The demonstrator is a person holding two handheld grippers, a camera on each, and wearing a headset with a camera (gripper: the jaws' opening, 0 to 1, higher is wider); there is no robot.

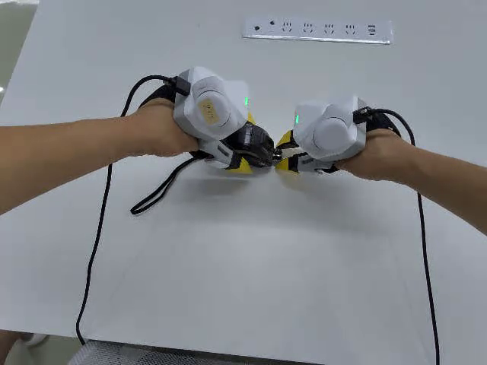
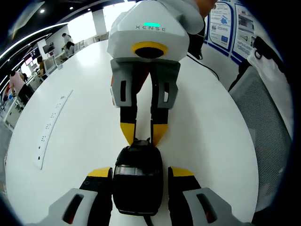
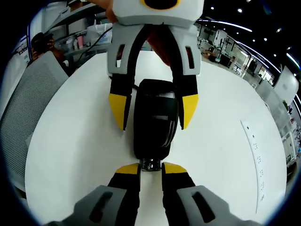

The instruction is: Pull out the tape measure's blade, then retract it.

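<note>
A black tape measure (image 1: 256, 143) lies at the middle of the white table (image 1: 243, 266), with my left gripper (image 1: 247, 144) shut on its body from the left. In the left gripper view the case (image 2: 138, 181) sits between my yellow-tipped fingers (image 2: 99, 172). My right gripper (image 1: 283, 152) meets it from the right, shut on the blade's end hook (image 3: 150, 165) at the case mouth. The right gripper view shows the case (image 3: 155, 120) straight ahead, held by the other gripper. No length of blade shows outside the case.
A white power strip (image 1: 317, 30) lies at the table's far edge. Black cables (image 1: 99, 228) trail from both grippers toward the near edge, and a black strap (image 1: 156, 194) lies left of centre. A mesh chair (image 2: 268, 122) stands beside the table.
</note>
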